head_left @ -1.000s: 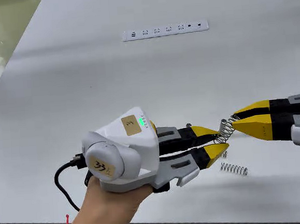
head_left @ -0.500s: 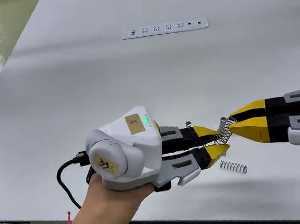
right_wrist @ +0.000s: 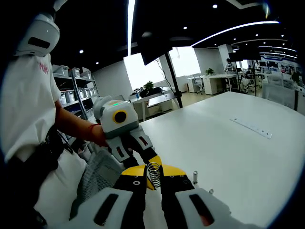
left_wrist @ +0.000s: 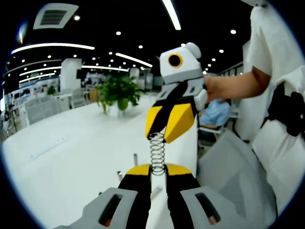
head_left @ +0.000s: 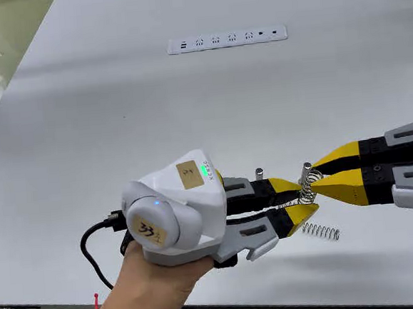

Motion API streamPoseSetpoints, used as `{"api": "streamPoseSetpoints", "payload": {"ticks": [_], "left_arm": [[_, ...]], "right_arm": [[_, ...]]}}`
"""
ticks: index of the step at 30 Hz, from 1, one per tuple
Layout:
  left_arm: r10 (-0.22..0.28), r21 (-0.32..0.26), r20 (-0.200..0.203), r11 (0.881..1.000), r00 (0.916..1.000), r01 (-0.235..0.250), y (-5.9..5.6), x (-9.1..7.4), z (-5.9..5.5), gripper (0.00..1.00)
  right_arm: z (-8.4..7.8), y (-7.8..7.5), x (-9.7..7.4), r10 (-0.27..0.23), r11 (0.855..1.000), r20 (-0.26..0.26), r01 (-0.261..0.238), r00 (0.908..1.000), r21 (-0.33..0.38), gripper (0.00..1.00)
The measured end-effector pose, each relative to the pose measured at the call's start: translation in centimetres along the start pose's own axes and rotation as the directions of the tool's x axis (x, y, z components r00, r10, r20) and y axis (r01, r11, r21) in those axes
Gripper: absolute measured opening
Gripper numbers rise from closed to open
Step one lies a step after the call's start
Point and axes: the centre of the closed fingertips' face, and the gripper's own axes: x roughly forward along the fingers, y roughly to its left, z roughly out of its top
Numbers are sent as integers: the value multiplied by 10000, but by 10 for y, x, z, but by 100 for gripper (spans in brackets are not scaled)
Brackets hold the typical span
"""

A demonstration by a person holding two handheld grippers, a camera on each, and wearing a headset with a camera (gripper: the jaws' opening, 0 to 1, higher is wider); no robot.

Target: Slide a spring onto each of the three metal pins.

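the fingers (left_wrist: 139, 171) of the left gripper (left_wrist: 157, 168) were drawn narrow, with the lower end of the spring (left_wrist: 157, 150) at their tips; whether they pinched it i could not tell. beyond its jaws in the head view a pin (head_left: 259, 172) stood on the table (head_left: 153, 116). further right a second pin (head_left: 307, 166) stood right beside the slanted spring. farthest right, the right gripper (right_wrist: 154, 172) had its fingers (right_wrist: 174, 171) closed on the spring's upper coils, holding it off the table between the 2 sets of tips. the likely trouble was the spring bowing or flicking free if either side squeezed or pushed off-axis. a skewed coil could also catch the pin's top or tip the pin over. the head view gave the spring's lean beside the second pin and a spare spring (head_left: 320, 231) lying flat below the tips. the left gripper view gave it as a straight column between both pairs of tips. the right gripper view looked into its open end.
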Motion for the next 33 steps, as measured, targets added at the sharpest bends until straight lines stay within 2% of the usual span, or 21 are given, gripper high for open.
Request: {"api": "streamPoseSetpoints", "payload": {"ticks": [8, 13, 16, 19, 24, 26, 27, 28, 29, 31, 32, 33], "left_arm": [[-20, 22, 12, 10000, 10000, 20, 0, 1, 0, 10], [-50, 3, -2, 10000, 10000, 50, 0, 1, -1, 10], [-68, 8, -20, 10000, 10000, 68, 0, 2, -1, 10], [-112, 33, -20, 9999, 9999, 112, -1, 4, -1, 10], [-167, 156, -103, 9997, 9998, 169, -1, 6, -3, 10], [-184, 178, -108, 9997, 9998, 186, -1, 6, -3, 10], [-192, 202, -122, 9996, 9997, 194, -1, 6, -4, 10], [-192, 217, -133, 9996, 9997, 195, 0, 7, -4, 10], [-203, 235, -139, 9995, 9997, 206, 0, 7, -5, 10], [-221, 252, -143, 9994, 9997, 224, 0, 7, -5, 10], [-229, 273, -161, 9994, 9996, 233, 0, 8, -6, 10], [-236, 289, -171, 9993, 9996, 241, 0, 8, -7, 10]], "right_arm": [[-1, -2, -2, 49, 9994, -304, -60, 9995, -352, 16], [-4, -3, -4, 76, 9943, -1019, -184, 9948, -1051, 20], [-7, -1, -4, 134, 9845, -1697, -427, 9854, -1704, 21], [-10, 1, -1, 180, 9621, -2540, -859, 9670, -2587, 22], [-9, 4, 4, 412, 9352, -3404, -1562, 9394, -3179, 22], [-10, 4, 4, 400, 9149, -3926, -1916, 9188, -3553, 22], [-12, 3, 4, 396, 9002, -4307, -2193, 9016, -3763, 21], [-14, 3, 5, 402, 8916, -4508, -2356, 8917, -3867, 21], [-16, 3, 5, 428, 8775, -4816, -2634, 8753, -4008, 21], [-18, 5, 6, 498, 8626, -5130, -2958, 8570, -4105, 21], [-19, 5, 7, 545, 8489, -5344, -3209, 8434, -4199, 21], [-20, 6, 8, 561, 8427, -5451, -3325, 8365, -4234, 20]]}}
